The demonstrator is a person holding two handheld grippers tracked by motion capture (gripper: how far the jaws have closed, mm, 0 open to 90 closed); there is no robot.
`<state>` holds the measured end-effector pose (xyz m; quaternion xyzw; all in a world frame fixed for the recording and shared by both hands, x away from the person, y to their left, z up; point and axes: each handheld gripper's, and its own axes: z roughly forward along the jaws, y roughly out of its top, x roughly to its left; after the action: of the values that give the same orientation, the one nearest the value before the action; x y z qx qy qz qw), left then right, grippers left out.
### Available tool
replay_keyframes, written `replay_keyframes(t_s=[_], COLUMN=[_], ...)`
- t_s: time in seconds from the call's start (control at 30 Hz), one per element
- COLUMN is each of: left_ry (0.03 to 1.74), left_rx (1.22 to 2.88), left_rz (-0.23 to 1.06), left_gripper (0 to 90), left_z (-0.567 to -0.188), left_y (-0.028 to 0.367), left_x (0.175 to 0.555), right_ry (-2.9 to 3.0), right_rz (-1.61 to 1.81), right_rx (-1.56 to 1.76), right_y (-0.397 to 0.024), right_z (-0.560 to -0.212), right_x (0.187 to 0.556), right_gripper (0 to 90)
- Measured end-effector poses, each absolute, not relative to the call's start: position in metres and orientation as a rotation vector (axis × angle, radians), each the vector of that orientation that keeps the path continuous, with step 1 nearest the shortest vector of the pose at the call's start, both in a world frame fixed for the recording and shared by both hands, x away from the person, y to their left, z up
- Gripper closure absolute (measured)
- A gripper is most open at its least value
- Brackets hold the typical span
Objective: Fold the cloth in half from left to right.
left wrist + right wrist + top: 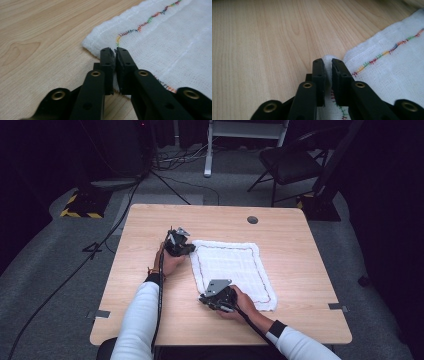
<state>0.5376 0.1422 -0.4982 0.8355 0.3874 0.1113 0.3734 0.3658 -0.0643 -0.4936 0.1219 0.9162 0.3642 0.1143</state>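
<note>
Nearest you, your right gripper (206, 298) is pinching the white cloth (232, 267) at its near-left corner, jaws pressed together on a fold of fabric, close to the table's (300, 245) front edge. Farther back, your left gripper (189, 248) is pinching the cloth's far-left corner, while the cloth is lying flat mid-table.
</note>
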Motion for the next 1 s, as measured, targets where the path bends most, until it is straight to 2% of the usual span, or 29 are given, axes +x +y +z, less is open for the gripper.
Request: replay_keyframes(t_s=[0.4,0.73,1.0], left_ry=[0.955,0.957,0.940], left_rx=[2.112,2.092,2.072], left_rz=[0.328,0.377,0.399], left_gripper=[87.1,87.1,87.1], left_z=[-0.480,-0.456,-0.447], left_y=[0.151,0.174,0.167], left_x=[0.528,0.509,0.507], right_ry=[2.635,2.594,2.565], right_rz=[1.082,1.141,1.167], right_rx=[0.291,0.217,0.239], right_y=[-0.062,-0.049,-0.056], right_z=[-0.479,-0.460,-0.451], right_x=[0.357,0.346,0.344], right_gripper=[85.8,86.0,86.1])
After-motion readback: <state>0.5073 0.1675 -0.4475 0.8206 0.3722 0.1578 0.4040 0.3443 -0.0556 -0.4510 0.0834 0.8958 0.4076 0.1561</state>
